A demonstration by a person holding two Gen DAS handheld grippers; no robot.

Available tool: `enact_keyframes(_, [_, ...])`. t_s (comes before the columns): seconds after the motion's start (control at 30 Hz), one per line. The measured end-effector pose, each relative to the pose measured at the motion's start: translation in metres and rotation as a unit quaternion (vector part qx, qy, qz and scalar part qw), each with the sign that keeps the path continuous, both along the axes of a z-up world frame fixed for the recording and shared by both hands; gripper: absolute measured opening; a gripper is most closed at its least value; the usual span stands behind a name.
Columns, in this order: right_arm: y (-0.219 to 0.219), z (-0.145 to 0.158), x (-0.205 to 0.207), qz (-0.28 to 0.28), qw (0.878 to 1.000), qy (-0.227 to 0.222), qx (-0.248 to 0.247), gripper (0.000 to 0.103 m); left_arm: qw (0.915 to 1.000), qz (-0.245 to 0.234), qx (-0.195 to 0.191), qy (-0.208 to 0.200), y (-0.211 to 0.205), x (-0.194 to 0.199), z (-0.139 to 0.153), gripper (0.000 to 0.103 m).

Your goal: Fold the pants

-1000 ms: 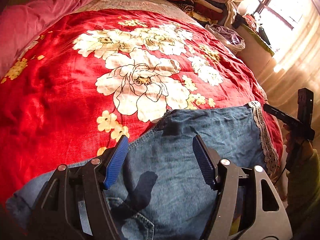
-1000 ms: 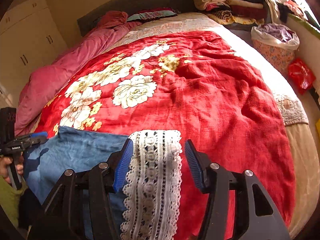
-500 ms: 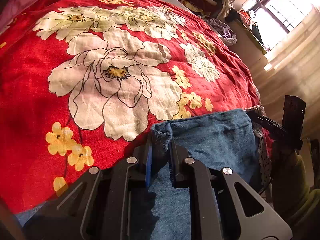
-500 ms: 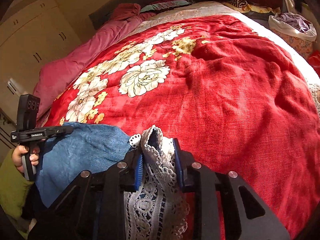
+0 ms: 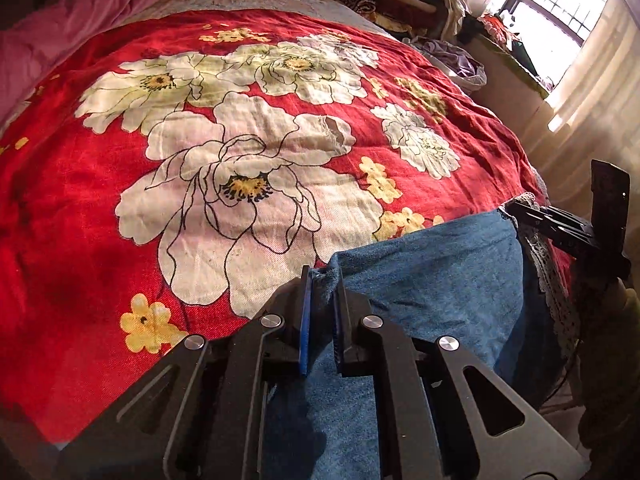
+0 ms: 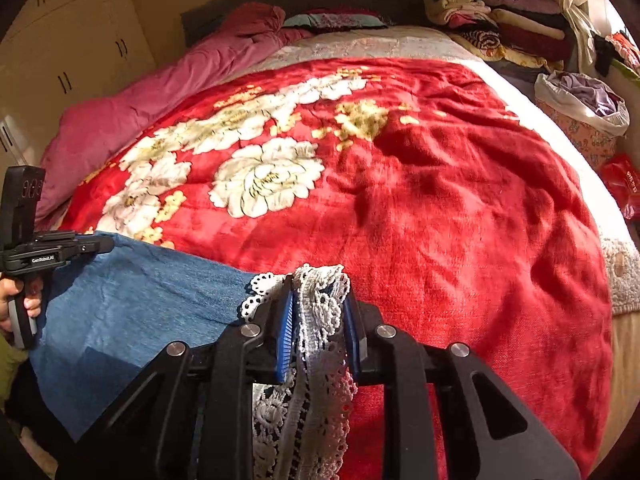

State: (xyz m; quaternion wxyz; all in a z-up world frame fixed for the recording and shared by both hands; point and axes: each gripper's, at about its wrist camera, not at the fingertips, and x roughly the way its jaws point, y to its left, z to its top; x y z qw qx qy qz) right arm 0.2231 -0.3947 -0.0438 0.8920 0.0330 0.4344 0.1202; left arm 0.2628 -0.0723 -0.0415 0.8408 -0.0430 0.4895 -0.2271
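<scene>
Both grippers angle down at the near edge of the red floral bedspread, the left gripper clenched on the blue pants corner, the right gripper closing on their white lace hem, open bedspread beyond.

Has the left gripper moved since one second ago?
Yes. The left gripper went forward to the far edge of the jeans, nearer the big white flower, and shut on it.

Blue denim pants, white lace trim, spread on bed edge
</scene>
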Motion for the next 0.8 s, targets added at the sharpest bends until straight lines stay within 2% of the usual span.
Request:
enact_keyframes(0.17, [0.003, -0.002, -0.002, -0.006, 1.000, -0.002, -0.014, 0.025, 1.0000, 0.000, -0.005, -0.008, 0.002, -0.004, -0.004, 0.008])
enact_keyframes(0.23, [0.001, 0.007, -0.007, -0.019, 1.000, -0.008, -0.014, 0.039, 0.9999, 0.002, 0.001, -0.012, 0.004, -0.010, 0.003, 0.016])
enact_keyframes(0.3, [-0.003, 0.020, -0.020, -0.026, 0.999, -0.023, 0.000, 0.040, 0.9997, 0.002, -0.005, -0.025, 0.007, -0.020, 0.015, 0.023])
enact_keyframes(0.4, [-0.006, 0.035, -0.046, -0.039, 0.998, -0.038, 0.012, 0.050, 0.9985, 0.002, -0.016, -0.052, 0.013, -0.044, 0.038, 0.029])
enact_keyframes(0.6, [-0.015, 0.048, -0.107, -0.063, 0.997, -0.048, 0.023, 0.051, 0.9970, 0.015, -0.031, -0.069, 0.026, -0.099, 0.055, 0.031])
enact_keyframes(0.73, [-0.017, 0.044, -0.143, -0.067, 0.997, -0.031, 0.030, 0.051, 0.9972, 0.020, -0.032, -0.064, 0.029, -0.138, 0.046, 0.031])
enact_keyframes(0.8, [-0.015, 0.038, -0.157, -0.063, 0.997, -0.018, 0.037, 0.051, 0.9977, 0.021, -0.016, -0.062, 0.030, -0.157, 0.037, 0.031])
